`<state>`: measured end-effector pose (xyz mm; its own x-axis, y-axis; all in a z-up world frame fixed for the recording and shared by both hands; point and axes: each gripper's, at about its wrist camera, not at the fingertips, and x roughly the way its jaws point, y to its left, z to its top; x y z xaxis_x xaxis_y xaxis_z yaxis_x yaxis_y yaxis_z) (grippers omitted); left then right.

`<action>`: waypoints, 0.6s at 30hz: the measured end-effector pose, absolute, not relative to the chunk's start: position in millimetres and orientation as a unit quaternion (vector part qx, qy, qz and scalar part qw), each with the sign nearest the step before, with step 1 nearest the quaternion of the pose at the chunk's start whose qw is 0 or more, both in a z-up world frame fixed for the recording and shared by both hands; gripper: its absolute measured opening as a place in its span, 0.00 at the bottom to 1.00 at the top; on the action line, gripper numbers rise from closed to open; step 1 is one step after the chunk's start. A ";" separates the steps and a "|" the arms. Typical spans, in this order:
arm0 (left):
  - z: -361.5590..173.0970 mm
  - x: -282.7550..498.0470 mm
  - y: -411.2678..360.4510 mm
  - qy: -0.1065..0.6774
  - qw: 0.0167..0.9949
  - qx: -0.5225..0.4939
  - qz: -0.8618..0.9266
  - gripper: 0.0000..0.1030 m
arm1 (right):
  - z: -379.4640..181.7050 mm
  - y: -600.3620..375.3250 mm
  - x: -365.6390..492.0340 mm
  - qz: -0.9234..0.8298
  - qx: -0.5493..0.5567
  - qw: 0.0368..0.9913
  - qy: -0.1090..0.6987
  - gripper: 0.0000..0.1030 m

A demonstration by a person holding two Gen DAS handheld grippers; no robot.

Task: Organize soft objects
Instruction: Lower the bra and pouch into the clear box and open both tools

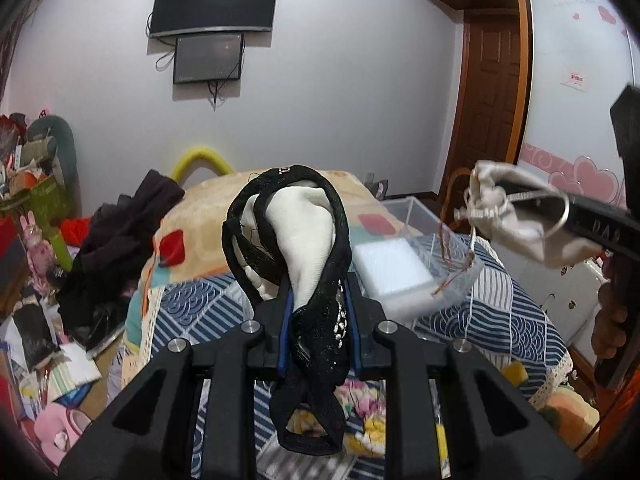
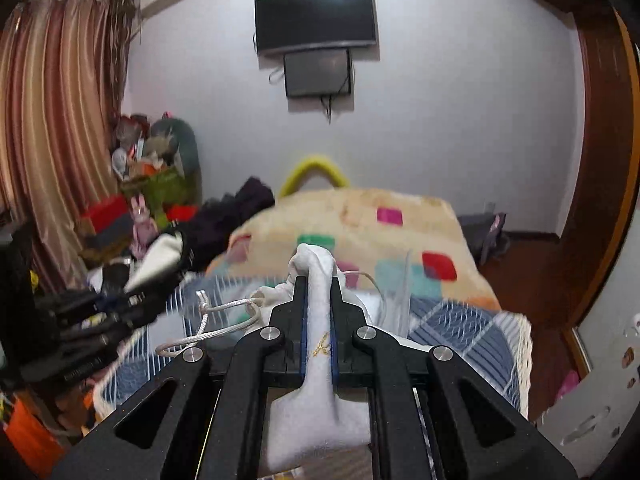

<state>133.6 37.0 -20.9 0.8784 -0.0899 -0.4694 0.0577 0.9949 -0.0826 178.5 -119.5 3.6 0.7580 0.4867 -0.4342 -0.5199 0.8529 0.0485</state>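
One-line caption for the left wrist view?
Left gripper clamps a black-and-white lace garment above the bed; right gripper holds a drawstring pouch.

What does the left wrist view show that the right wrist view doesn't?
Only the left wrist view shows the clear plastic bin on the bed, the wardrobe door with pink hearts, and the black lace garment clamped in the left hand-held gripper. Only the right wrist view shows the striped curtain and the gold embroidery on the white drawstring pouch clamped in the right hand-held gripper. Both show the wall TV and the patchwork blanket.
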 end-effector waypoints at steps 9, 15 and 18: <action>-25.2 173.5 36.0 0.261 0.963 -0.031 -0.051 0.22 | -0.9 -90.4 205.4 0.264 -0.064 0.939 0.211 0.07; -46.9 208.8 29.7 0.295 0.954 -0.017 -0.050 0.22 | -30.4 -79.1 232.7 0.250 -0.097 0.929 0.257 0.07; -61.8 228.8 28.0 0.322 0.945 -0.017 -0.052 0.22 | -44.1 -73.2 243.7 0.240 -0.121 0.922 0.279 0.07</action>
<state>228.8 28.0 -61.8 0.7877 -0.1095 -0.6062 0.0881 0.9940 -0.0650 243.7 -73.2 -44.1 0.7294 0.3757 -0.5717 -0.5102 0.8554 -0.0888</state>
